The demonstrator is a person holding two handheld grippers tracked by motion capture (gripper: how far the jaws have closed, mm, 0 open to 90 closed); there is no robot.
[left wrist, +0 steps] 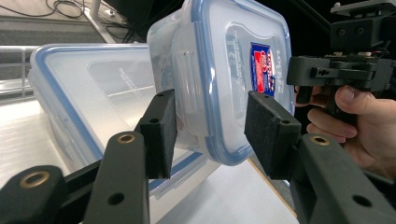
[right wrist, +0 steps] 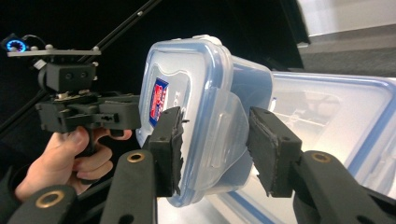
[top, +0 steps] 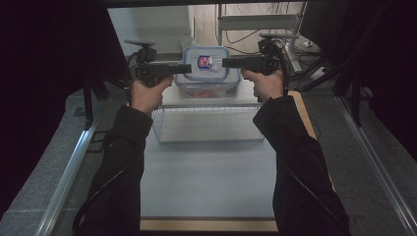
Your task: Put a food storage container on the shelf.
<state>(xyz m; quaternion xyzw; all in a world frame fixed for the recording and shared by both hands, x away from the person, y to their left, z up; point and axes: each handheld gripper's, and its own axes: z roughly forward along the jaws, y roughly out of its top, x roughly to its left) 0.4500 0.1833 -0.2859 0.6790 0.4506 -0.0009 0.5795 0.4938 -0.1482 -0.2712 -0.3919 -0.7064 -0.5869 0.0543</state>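
In the high view, 2 grippers meet from opposite sides at a small clear food container with a blue-rimmed lid [top: 207, 63], which sits on top of a larger clear lidded container [top: 208, 87] at the far end of the table [top: 206, 182]. A wire basket [top: 207, 124] stands on the table just in front of the larger container, between the person's 2 dark sleeves. The left gripper [top: 183, 69] reaches in from the left and the right gripper [top: 229, 62] from the right, each held level in a hand. In the left gripper view, the small container [left wrist: 219, 79] stands between the 2 black pads [left wrist: 161, 133]; one pad lies against its clear wall, while the other stands just off the lid's rim with a narrow gap, so the jaws are parted around it rather than pressing. A red-and-blue label [left wrist: 262, 67] marks the lid. In the right gripper view, the same container [right wrist: 205, 116] is between the pads [right wrist: 169, 149]: one touches the lid side, the other stands apart from the side latch. Whether either gripper bears the container's weight I cannot tell. The larger container [right wrist: 327, 116] lies behind and below it.
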